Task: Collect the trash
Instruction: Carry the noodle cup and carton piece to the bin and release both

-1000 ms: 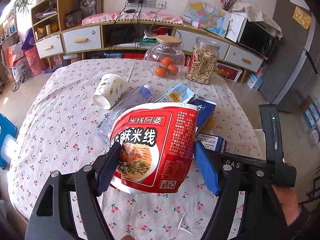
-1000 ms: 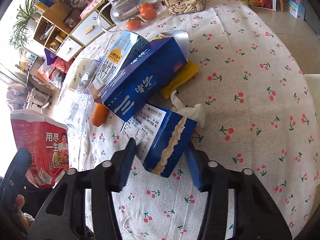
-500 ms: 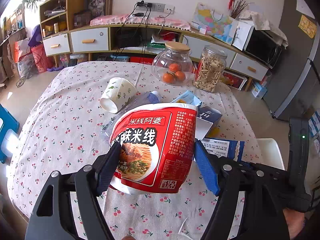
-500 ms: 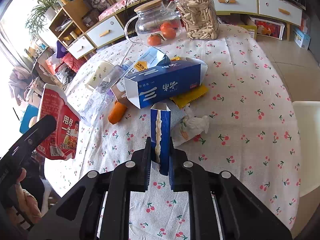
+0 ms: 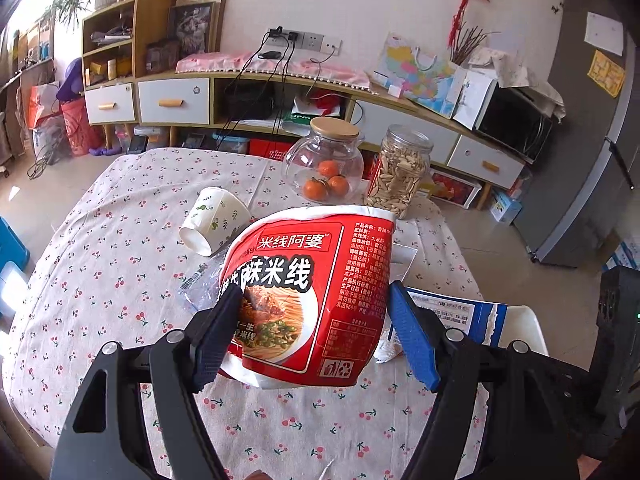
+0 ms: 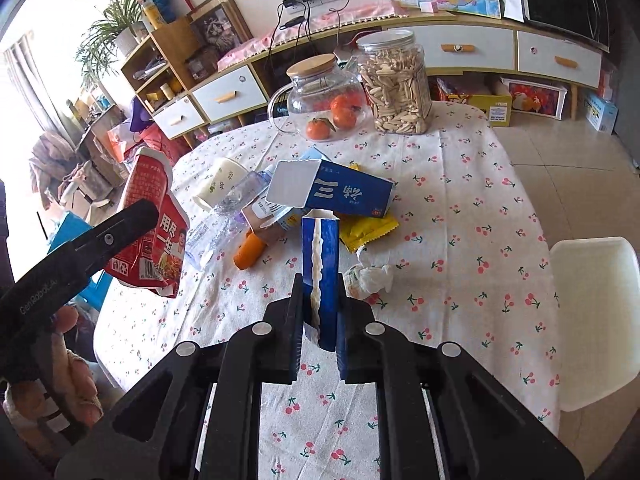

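My left tool (image 5: 314, 334) is clamped on the red noodle cup (image 5: 308, 296), one blue pad on each flank, and the cup hangs clear above the worktop (image 5: 100, 264), its sides dented. In the right wrist view the same cup (image 6: 154, 220) shows at nine o'clock, off the worktop's left edge.

My right tool (image 6: 320, 320) is closed tight on a flattened blue carton (image 6: 320, 264), which stands upright between the jaws with its torn white seam facing me, lifted off the cherry-print cloth. The left camera catches that carton (image 5: 460, 312) at three o'clock.

Beyond the carton, at twelve o'clock in the right wrist view, a larger blue box (image 6: 336, 194) lies on its side with its open end toward me, resting on a milk carton (image 6: 272, 216). Just right of my carton sits a yellow wrapper (image 6: 368, 230), and at about two o'clock from the tool tips a crumpled white tissue (image 6: 370, 276). At ten o'clock lie an orange tube-like item (image 6: 250, 252), a clear plastic bottle (image 6: 224, 216) and a tipped paper cup (image 6: 220, 184) with leaf print.

Farther back stand a glass jar of oranges (image 6: 320, 100) with a wooden lid and a jar of seeds (image 6: 394, 84). A white chair (image 6: 596, 312) stands at the worktop's right edge.
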{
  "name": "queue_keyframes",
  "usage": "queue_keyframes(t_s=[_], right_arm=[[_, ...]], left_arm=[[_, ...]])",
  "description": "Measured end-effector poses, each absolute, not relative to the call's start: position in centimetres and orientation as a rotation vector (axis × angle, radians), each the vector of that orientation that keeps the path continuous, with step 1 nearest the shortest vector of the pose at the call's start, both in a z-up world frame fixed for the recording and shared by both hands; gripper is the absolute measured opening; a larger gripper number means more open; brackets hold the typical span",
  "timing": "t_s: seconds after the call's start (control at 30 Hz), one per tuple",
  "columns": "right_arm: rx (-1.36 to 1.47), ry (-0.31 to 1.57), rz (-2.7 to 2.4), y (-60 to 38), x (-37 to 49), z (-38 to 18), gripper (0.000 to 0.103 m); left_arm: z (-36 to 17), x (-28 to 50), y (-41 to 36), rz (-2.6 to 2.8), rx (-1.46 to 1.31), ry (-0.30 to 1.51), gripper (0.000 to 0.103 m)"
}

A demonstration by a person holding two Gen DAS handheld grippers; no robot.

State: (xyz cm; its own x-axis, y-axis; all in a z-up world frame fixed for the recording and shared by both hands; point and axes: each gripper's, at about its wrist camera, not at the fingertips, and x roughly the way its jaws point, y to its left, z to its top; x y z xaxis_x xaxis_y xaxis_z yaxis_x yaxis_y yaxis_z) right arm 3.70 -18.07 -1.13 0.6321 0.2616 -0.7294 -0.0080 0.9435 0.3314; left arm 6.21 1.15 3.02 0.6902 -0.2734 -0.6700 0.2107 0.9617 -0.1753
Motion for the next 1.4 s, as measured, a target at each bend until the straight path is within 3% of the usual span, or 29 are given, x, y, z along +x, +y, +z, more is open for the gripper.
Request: queue_keyframes(t_s=[0.7,1.4], right_arm=[[0.255,0.697,-0.066,-26.7,0.0,1.2,0.012],[0.196,0.731,-0.406,-36.8,-2.4,-2.0,0.012]], left_arm=[[3.5,6.1,-6.4,-0.362,-0.080,0.719,0.072],[2.0,3.7,-17.6,-0.533,0.019,0.729,0.073]])
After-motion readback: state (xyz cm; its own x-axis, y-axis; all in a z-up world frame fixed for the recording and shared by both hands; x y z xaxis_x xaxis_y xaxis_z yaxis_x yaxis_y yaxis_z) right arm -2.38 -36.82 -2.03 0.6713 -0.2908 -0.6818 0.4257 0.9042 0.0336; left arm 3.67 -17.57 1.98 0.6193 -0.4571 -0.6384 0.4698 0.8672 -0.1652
